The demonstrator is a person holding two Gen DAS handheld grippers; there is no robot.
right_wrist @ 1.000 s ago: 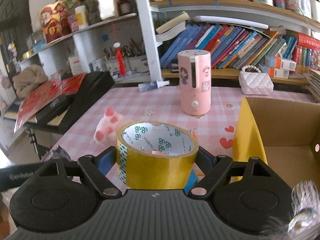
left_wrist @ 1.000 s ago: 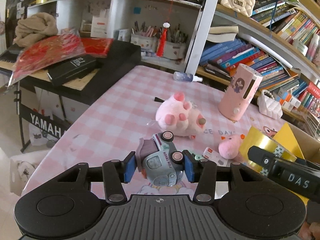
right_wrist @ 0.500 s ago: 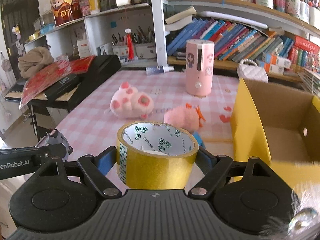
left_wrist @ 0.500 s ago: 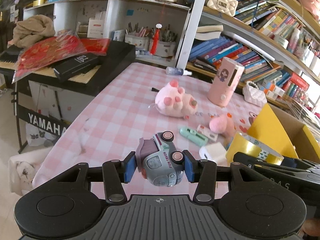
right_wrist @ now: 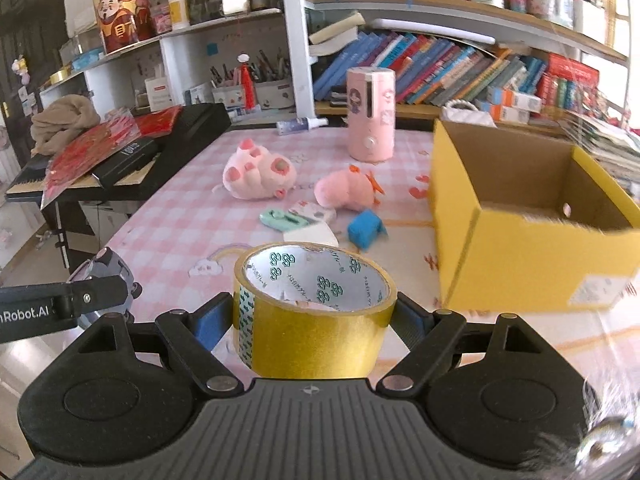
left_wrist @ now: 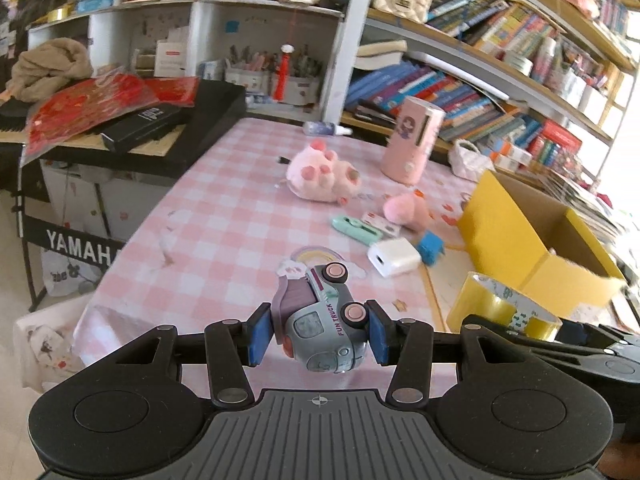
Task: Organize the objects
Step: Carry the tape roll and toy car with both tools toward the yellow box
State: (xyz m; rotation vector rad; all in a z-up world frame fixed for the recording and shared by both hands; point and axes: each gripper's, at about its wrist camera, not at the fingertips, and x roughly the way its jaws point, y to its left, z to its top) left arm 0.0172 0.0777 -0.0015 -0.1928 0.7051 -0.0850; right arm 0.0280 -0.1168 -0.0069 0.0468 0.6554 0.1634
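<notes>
Crowded bookshelves (right_wrist: 440, 64); black Yamaha keyboard (left_wrist: 168, 136) (red packets atop)

We see a bright daylit room — light pours in from the right, blowing out the window (left_wrist: 630, 32) and the shelf ends. Fisheye bending curves the bookshelves (right_wrist: 460, 64) toward the edges. The yellow cardboard box (right_wrist: 532, 256) smears with motion blur, while the near gripper bodies stay sharp, shadows soft.

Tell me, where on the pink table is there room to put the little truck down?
The near left part of the checked cloth is bare, between the table's left edge and the rainbow print. It is crowded from the pink paw plush to the white charger, blue block and yellow box. The box looks empty.
</notes>
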